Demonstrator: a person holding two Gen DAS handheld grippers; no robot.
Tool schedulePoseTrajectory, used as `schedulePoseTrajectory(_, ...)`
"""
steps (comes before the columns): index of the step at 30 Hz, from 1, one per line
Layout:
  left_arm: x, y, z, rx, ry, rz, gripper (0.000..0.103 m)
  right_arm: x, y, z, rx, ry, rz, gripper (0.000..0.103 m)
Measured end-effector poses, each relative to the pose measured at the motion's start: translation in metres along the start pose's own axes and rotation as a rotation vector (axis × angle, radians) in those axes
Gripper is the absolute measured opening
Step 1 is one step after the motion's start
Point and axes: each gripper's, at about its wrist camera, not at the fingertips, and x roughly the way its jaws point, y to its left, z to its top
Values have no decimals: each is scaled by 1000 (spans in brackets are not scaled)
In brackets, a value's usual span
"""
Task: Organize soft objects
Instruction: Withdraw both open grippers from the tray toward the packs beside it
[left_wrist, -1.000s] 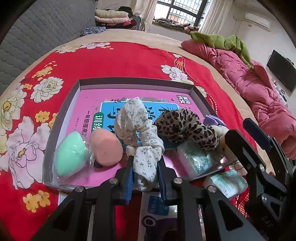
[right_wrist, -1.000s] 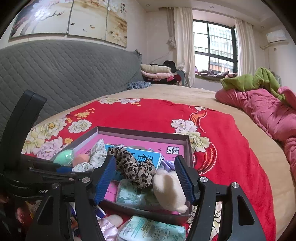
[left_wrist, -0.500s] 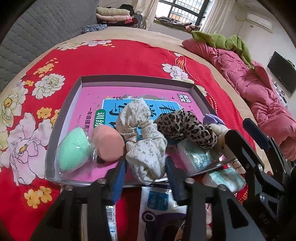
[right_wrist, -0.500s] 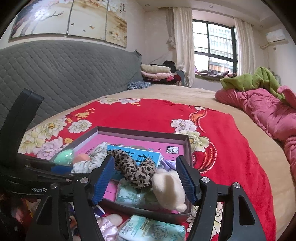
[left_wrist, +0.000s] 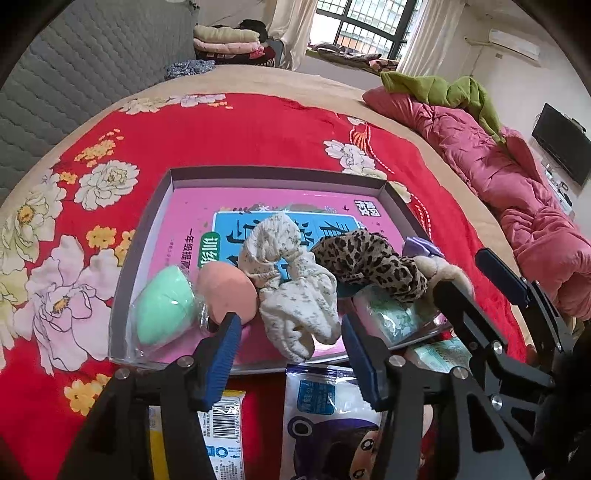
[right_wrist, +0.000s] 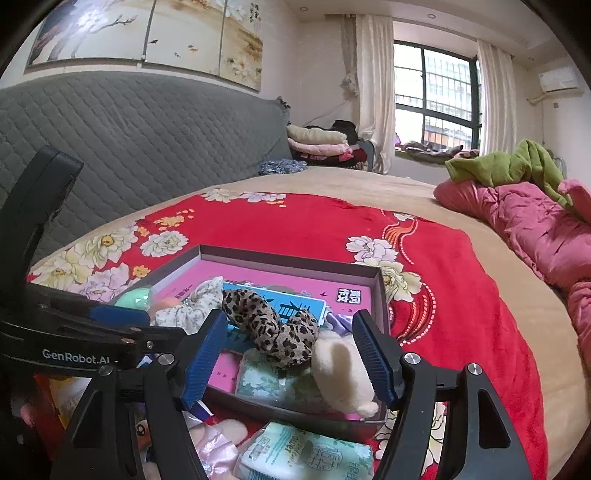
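I'm holding my left gripper (left_wrist: 290, 354) tilted steeply down over the near edge of the grey box (left_wrist: 258, 175), and its blue pads (left_wrist: 221, 356) are spreading apart right now. The white floral scrunchie (left_wrist: 295, 291) is lying between them, free of both pads, its lower end draping over the box's near wall. Just beside it on the left the peach sponge (left_wrist: 227, 291) is sitting against the green sponge (left_wrist: 164, 308), both inside the box on the pink book (left_wrist: 207, 218). On the other side the leopard scrunchie (left_wrist: 369, 260) is resting touching the floral one.

My right gripper (right_wrist: 290, 360) is pointing down at a gentler angle, low at the box's near right corner, and its jaws are opening wide too. Between them the cream plush toy (right_wrist: 341, 373) is lying in the box, close to the right-hand pad; I cannot tell whether it is touching. A tissue pack (right_wrist: 306, 452) is lying outside the box under that gripper, on the red floral blanket (right_wrist: 314, 225).
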Motion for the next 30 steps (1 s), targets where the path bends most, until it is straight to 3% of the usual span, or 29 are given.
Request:
schedulePoseTrajectory(15, -23, -2, 0, 1, -43, 1, 58, -22, -1, 3, 1, -50, -25, 74)
schedulePoseTrajectory(19, -29, -2, 0, 3, -51, -2, 67, -27, 0, 2, 1, -45, -33, 75)
schedulePoseTrajectory(30, -45, 1, -4, -2, -69, -7, 68, -42, 2, 3, 7, -48, -51, 75)
